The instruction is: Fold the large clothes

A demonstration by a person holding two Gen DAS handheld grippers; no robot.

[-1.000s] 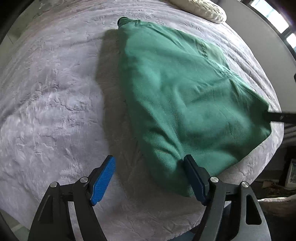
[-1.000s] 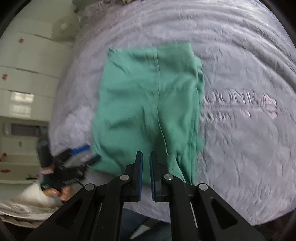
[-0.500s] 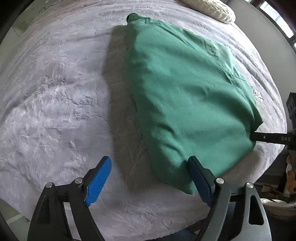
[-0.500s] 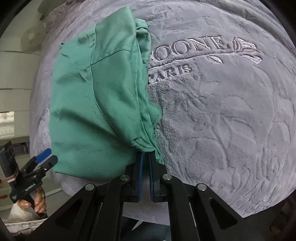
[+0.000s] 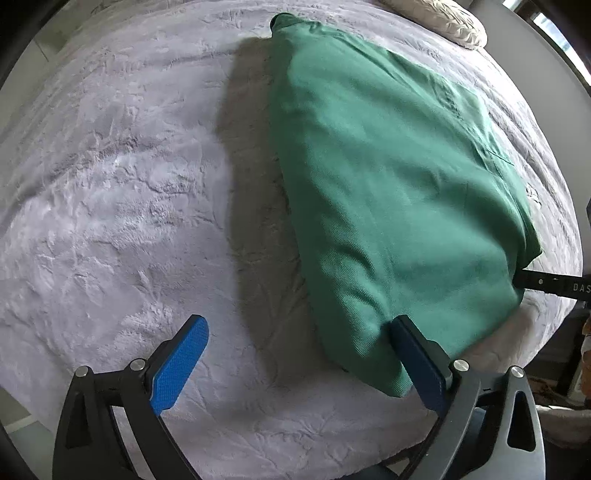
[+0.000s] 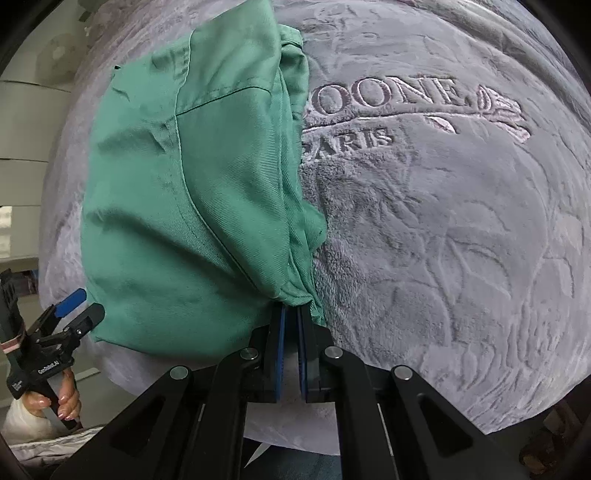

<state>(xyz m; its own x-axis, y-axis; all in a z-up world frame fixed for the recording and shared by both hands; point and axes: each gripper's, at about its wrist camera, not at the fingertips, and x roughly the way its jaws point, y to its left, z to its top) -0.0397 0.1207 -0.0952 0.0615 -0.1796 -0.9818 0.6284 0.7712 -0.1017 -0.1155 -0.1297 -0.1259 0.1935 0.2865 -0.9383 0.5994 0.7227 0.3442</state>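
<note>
A green garment (image 5: 388, 192) lies folded over on a grey plush blanket (image 5: 122, 206). My left gripper (image 5: 299, 354) hangs over the garment's near corner, its jaws opening wide. That corner rests against the right pad (image 5: 417, 365), while the left pad (image 5: 181, 365) stands over bare blanket, so nothing is pinched. In the right wrist view my right gripper (image 6: 291, 310) is shut on a bunched corner of the green garment (image 6: 192, 206), low over the blanket. The left gripper (image 6: 70, 314) shows there at the far left, held by a hand (image 6: 55, 402).
A cream pillow (image 5: 454, 18) lies at the far end of the bed. Embroidered lettering (image 6: 388, 96) marks the blanket to the right of the garment. The bed's edge (image 5: 535, 332) runs close behind the right gripper's bar (image 5: 550, 286). White cupboards (image 6: 22, 122) stand at left.
My left gripper's jaws have spread wider around the garment's corner. My right gripper has sunk toward the blanket with its corner still pinched, and the garment now lies flatter on the bed.
</note>
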